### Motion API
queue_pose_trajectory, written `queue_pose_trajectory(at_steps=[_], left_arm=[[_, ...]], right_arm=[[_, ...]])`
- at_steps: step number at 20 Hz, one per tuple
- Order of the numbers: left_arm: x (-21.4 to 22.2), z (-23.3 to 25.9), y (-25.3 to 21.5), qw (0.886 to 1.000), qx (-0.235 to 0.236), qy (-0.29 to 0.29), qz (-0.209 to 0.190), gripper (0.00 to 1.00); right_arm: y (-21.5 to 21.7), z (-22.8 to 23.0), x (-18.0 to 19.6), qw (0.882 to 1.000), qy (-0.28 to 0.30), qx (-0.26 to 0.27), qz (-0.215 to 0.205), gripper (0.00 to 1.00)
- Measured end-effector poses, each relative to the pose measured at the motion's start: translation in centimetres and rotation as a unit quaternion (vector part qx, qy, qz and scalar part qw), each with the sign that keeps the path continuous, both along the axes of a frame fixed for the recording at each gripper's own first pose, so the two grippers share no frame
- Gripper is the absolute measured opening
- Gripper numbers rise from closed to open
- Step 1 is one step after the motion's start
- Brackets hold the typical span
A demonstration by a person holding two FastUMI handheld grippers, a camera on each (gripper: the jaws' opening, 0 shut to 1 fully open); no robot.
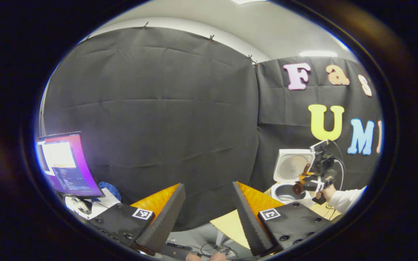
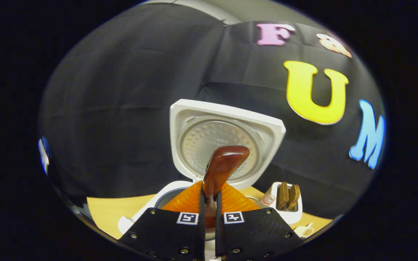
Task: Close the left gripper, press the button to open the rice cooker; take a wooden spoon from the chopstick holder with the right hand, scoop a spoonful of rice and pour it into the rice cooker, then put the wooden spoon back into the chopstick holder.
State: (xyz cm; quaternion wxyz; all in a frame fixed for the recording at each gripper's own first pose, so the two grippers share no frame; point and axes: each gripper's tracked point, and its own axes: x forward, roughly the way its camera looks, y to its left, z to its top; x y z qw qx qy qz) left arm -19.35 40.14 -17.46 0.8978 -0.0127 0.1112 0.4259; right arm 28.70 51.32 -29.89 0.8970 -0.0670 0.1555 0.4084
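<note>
Right tool (image 2: 209, 203) clamped on the handle of the wooden spoon (image 2: 225, 163), bowl end raised and pointing toward the rice cooker (image 2: 227, 141). Held over the pot's front rim, with the lid standing upright behind, probably for tipping rice in or just after; contents of the spoon bowl impossible to tell. Chopstick holder (image 2: 285, 206) just beside the cooker on the worktop (image 2: 103, 214), two more wooden handles upright in it, placed near enough for an easy return of the spoon. Left tool (image 1: 205, 214) spread wide with nothing between its fingers, kept well apart from the cooker (image 1: 290, 174), apparently out of the way with the lid already up. Seen from there, the right tool (image 1: 312, 181) over the open pot, a sleeve (image 1: 345, 199) behind it.
</note>
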Motion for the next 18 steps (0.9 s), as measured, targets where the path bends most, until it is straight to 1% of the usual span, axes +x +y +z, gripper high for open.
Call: queue_pose_trajectory(at_steps=[2,3,4,6,8,11,14,16,18], left_arm=[[-0.5,0.4,-0.7,1.0,-0.003,-0.016,-0.011,0.86],[-0.6,0.8,-1.0,1.0,-0.004,-0.025,-0.018,0.86],[-0.7,1.0,-1.4,0.999,-0.004,-0.033,-0.028,0.86],[-0.9,1.7,-2.5,0.997,0.0,-0.05,-0.052,0.85],[-0.7,1.8,-3.8,0.994,-0.005,-0.067,-0.081,0.86],[0.2,1.3,-5.5,0.987,-0.028,-0.098,-0.126,0.86],[1.6,0.7,-7.6,0.979,-0.029,-0.111,-0.171,0.86],[2.4,-0.1,-8.8,0.975,-0.043,-0.109,-0.187,0.86],[2.8,0.5,-10.0,0.972,-0.051,-0.118,-0.196,0.85]], right_arm=[[-2.9,1.4,0.9,0.998,0.05,0.039,-0.021,0.11],[-4.4,2.1,1.2,0.995,0.075,0.062,-0.032,0.11],[-5.8,2.1,1.5,0.99,0.102,0.088,-0.046,0.11],[-10.0,3.2,1.1,0.975,0.152,0.14,-0.078,0.11],[-14.0,4.2,1.1,0.964,0.173,0.169,-0.108,0.11],[-21.7,5.5,0.1,0.959,0.172,0.168,-0.15,0.11],[-29.9,6.6,-1.2,0.956,0.155,0.157,-0.193,0.11],[-34.8,6.0,-1.6,0.952,0.149,0.147,-0.225,0.11],[-39.5,4.9,-1.4,0.945,0.145,0.142,-0.256,0.11]])
